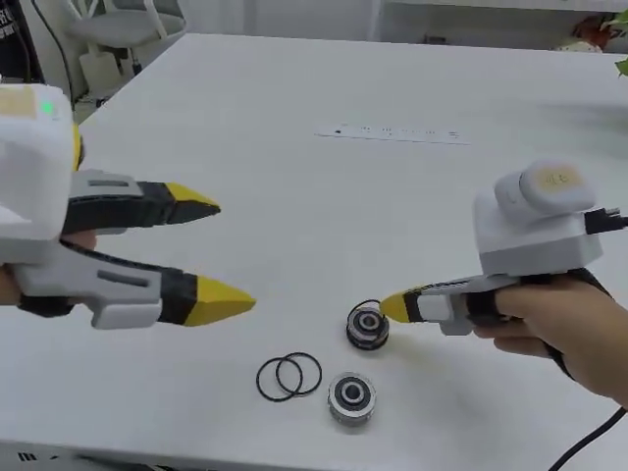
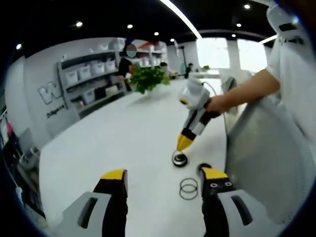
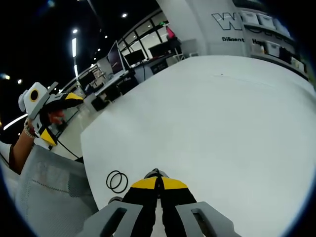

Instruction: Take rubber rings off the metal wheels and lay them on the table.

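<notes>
Rubber ring point(image 1: 364, 304) (black) in right gripper point(image 1: 385, 307)

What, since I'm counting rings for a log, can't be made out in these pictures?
- Whether the right claw pinches a ring on the wheel at its tips: right gripper view, its own jaws cover it.
- Whether the other wheel wears a ring: blurred in head view; left claw hides most of it in left gripper view.
- Print on the table strip: too small, head view.
</notes>
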{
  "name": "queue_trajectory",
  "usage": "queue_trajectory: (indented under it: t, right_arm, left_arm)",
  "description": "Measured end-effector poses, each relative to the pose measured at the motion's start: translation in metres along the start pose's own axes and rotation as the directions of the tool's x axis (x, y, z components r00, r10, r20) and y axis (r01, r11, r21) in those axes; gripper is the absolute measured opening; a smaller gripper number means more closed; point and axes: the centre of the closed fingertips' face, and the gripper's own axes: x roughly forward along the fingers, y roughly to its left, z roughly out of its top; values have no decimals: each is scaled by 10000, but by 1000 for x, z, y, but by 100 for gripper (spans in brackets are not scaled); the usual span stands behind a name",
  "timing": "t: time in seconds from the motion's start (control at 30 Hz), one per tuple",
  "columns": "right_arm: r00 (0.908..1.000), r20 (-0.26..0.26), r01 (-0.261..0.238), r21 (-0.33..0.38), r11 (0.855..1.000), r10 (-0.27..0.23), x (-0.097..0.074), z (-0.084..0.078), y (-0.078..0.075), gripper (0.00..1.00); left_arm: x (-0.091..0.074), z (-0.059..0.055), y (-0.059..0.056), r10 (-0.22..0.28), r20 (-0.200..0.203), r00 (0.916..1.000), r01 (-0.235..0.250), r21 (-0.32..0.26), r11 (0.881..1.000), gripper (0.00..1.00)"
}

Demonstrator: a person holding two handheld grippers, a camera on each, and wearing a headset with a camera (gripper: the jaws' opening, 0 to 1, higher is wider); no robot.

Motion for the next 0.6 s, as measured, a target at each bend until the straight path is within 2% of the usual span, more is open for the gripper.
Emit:
queue_trajectory:
  t: [0.1, 0.23, 0.33, 0.43, 0.6]
  right_arm:
    - [10000, 35, -51, -226, 9997, 52, 0, 3, 5, 0]
    - [9999, 82, -104, -394, 9992, 107, -1, 5, 9, 0]
    - [9998, 115, -142, -426, 9990, 147, -2, 7, 11, 0]
    - [9985, 477, -266, -283, 9992, 279, -6, 15, 14, 0]
    - [9952, 861, -472, 65, 9989, 465, -9, 23, 17, 0]
  left_arm:
    - [-11, -12, 1, 343, -56, 9994, -345, -425, 9985, 63]
    - [-22, -26, -3, 648, -105, 9978, -655, -895, 9938, 65]
    - [-23, -32, -8, 699, -39, 9975, -699, -1184, 9905, 67]
    - [-22, -42, -16, 638, -133, 9979, -651, -1538, 9860, 68]
    - [-18, -48, -25, 587, -228, 9980, -618, -1754, 9826, 69]
